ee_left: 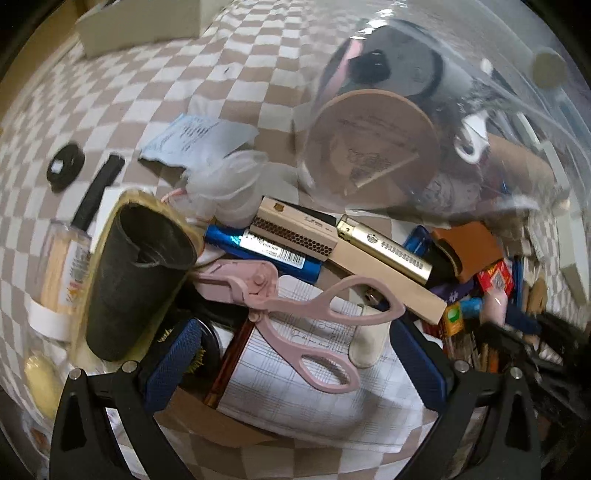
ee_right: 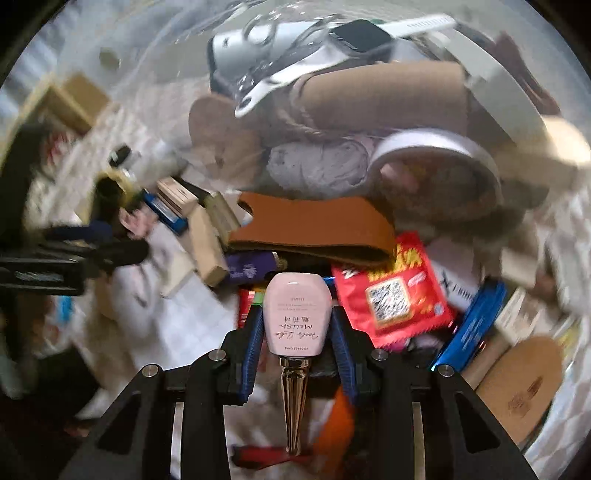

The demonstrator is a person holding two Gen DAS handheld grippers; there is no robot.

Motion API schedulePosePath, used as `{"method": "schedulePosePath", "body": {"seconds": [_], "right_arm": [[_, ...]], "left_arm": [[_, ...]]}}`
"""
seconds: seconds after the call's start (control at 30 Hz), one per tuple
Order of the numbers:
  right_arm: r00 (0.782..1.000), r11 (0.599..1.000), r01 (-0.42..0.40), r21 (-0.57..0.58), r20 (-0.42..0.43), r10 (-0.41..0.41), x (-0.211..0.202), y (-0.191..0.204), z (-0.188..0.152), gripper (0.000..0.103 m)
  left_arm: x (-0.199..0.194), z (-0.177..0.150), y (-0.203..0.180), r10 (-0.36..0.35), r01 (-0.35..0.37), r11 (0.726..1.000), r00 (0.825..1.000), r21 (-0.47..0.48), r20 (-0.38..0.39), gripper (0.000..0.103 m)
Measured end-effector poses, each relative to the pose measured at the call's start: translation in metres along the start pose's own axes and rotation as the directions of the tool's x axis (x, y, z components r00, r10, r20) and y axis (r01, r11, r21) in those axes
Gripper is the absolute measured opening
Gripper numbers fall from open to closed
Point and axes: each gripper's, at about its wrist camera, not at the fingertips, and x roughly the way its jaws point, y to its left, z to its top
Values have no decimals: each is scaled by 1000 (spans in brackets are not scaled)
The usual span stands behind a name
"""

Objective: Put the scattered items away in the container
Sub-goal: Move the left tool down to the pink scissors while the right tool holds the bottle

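Checkered beige-and-white tablecloth [ee_left: 207, 74] covers the table; a heap of small items lies on it beside a clear plastic container [ee_left: 498, 66] that already holds a cardboard tube [ee_right: 380, 96], a tape roll [ee_right: 436, 147] and a watch [ee_right: 362, 35].

Left gripper [ee_left: 295, 354]: spread wide over the heap, pads pressing on nothing; pink scissors [ee_left: 295, 306] lie between the jaws on a checked notepad [ee_left: 314, 373]; a black cup [ee_left: 136, 273] stands tilted just beside the left pad; a gold lighter [ee_left: 384, 247] and a matchbox [ee_left: 295, 229] lie beyond the scissors, towards the container.

Right gripper [ee_right: 297, 321]: pinching a pink nail polish bottle [ee_right: 297, 314], blue pads against both sides of it, metallic cap pointing back toward the camera; the bottle sits over the heap, near a red snack packet [ee_right: 391, 295] and a brown leather sleeve [ee_right: 314, 229], not inside the container; whether it rests on the heap cannot be told.
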Motion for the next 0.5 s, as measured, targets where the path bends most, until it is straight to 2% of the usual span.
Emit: {"method": "schedulePosePath", "body": {"seconds": [0.07,0.2,0.37,0.5], "right_arm": [[998,997,-57,47,1,57,-9,-1,-2,37],[995,994,-96,43,20,95,-18,11,0,37],[993,993,-114,43,36,113,-21,16,3,37],[991,989,-131,75,22,130,-18,9,0,37]], "left_arm": [[3,1,5,-18,18,999,1000,-50,-10,103],[6,3,14,-81,78,983,997,-166,-9,103],[-6,2,8,-121,124,975,992,-186,25,103],[-14,-2,3,-121,128,966,992,-226,43,103]]}}
